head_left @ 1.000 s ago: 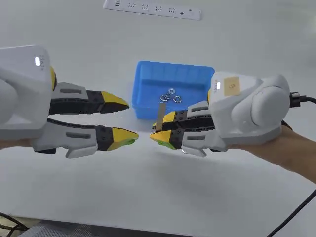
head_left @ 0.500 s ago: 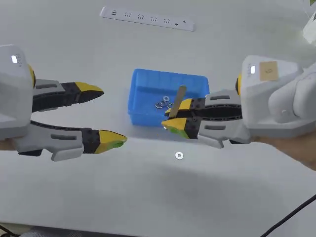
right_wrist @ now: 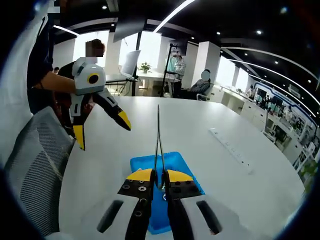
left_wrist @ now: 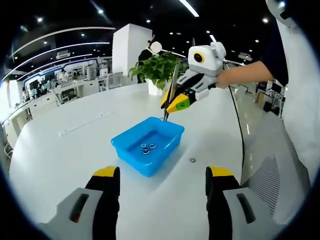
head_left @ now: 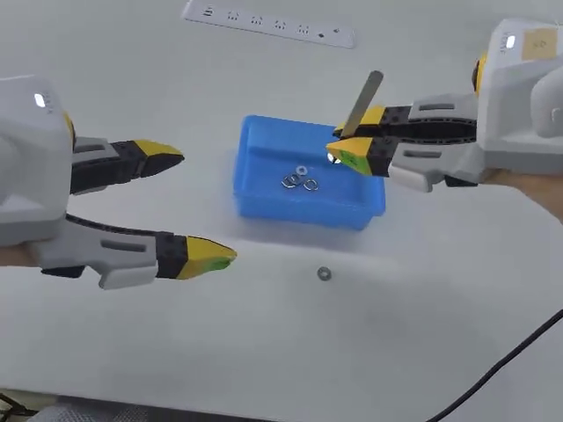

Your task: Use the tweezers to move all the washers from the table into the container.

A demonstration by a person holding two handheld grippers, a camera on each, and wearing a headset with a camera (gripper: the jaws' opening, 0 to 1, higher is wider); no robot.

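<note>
Tweezers (right_wrist: 158,117) (pinched by right gripper (right_wrist: 160,175)) vanish between its fingers (right_wrist: 141,175).

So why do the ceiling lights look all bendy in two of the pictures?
Left gripper view: a fisheye lens curves the ceiling light strips and the white table. Right gripper view: same bending, and the thin metal tweezers look stretched long. Head view: no bending; the white power strip looks straight.

Four washers (head_left: 324,274), one container (head_left: 290,203), one tweezers (head_left: 362,101)
</note>
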